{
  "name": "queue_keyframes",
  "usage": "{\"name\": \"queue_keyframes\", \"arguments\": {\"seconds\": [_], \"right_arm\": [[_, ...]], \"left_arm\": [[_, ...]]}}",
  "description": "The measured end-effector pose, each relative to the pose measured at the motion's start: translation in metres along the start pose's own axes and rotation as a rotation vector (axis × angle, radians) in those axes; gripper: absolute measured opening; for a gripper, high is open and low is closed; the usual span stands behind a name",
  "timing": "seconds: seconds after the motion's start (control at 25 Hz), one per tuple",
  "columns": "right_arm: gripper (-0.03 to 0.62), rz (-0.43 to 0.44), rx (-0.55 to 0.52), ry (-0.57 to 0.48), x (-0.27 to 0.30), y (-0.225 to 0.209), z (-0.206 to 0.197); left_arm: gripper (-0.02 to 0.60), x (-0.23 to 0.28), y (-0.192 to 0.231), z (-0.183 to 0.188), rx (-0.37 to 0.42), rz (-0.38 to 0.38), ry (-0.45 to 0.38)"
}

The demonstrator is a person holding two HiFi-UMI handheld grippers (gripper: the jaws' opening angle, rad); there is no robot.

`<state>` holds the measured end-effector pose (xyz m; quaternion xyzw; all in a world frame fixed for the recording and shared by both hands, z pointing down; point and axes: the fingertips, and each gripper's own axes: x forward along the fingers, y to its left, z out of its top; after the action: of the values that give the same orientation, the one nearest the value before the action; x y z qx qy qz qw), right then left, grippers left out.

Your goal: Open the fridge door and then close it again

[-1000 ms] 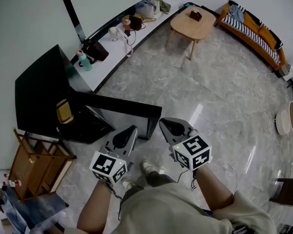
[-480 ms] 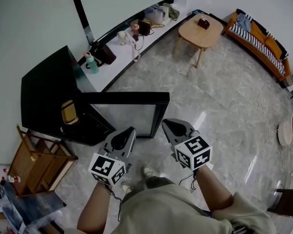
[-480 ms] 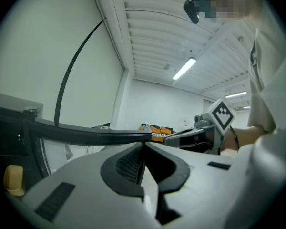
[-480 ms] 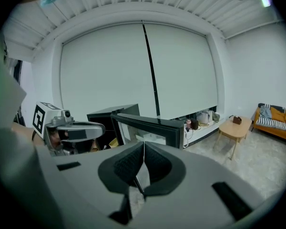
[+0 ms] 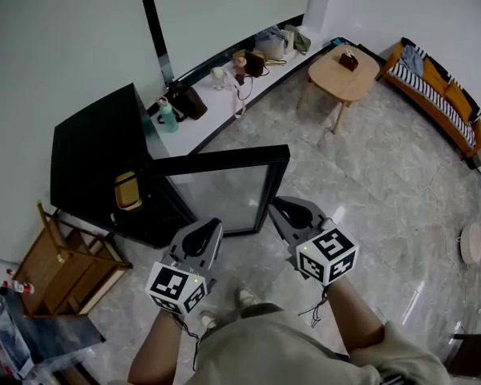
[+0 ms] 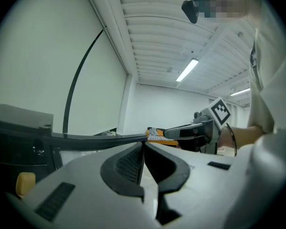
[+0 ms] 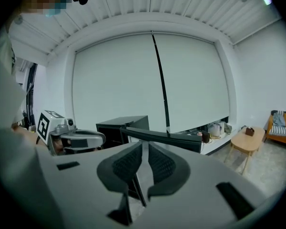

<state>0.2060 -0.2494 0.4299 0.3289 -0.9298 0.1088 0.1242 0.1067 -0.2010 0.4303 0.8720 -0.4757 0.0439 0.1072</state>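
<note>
**A:** On the grey marbled floor (image 5: 369, 175), at its left edge against the white wall: item one?

**B:** Fridge (image 5: 88, 155): a low, boxy black cabinet with a flat matt top. Its door (image 5: 224, 195) stands swung open, with the free edge out toward both grippers. A yellow item (image 5: 128, 191) shows inside, kind not clear.

**A:** Door construction?

**B:** A clear glass pane (image 5: 220, 199) in a square-cornered black frame (image 5: 216, 160), smooth and glossy.

**A:** Handling notes?

**B:** Judged rigid and fairly weighty, swinging freely on its hinge. The pane is likely slippery and breakable, so take or push the frame, not the glass. The best place is the free edge, farthest from the hinge, where the least effort turns it. A seal may resist slightly at closure.

**A:** Tools on hand?

**B:** Left gripper (image 5: 204, 229): grey shell, dark ribbed pads, jaws pressed together with nothing between them. Right gripper (image 5: 279, 205): same pattern, jaws likewise together and empty. Both sit just short of the door's free edge, and no contact shows.

**A:** Status?

**B:** Opening is done and closing is outstanding
</note>
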Motion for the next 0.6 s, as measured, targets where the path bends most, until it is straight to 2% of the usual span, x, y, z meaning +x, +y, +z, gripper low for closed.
{"name": "queue_keyframes", "arguments": {"seconds": [0.32,0.6], "right_arm": [[0.174,0.067,-0.152,-0.012,0.03,-0.006,0.048],[0.237,0.098,-0.292,0.01,0.072,-0.03,0.08]], "left_arm": [[0.017,-0.019,0.03,0.024,0.012,0.067,-0.051],[0.017,-0.02,0.051,0.041,0.029,0.102,-0.08]]}}
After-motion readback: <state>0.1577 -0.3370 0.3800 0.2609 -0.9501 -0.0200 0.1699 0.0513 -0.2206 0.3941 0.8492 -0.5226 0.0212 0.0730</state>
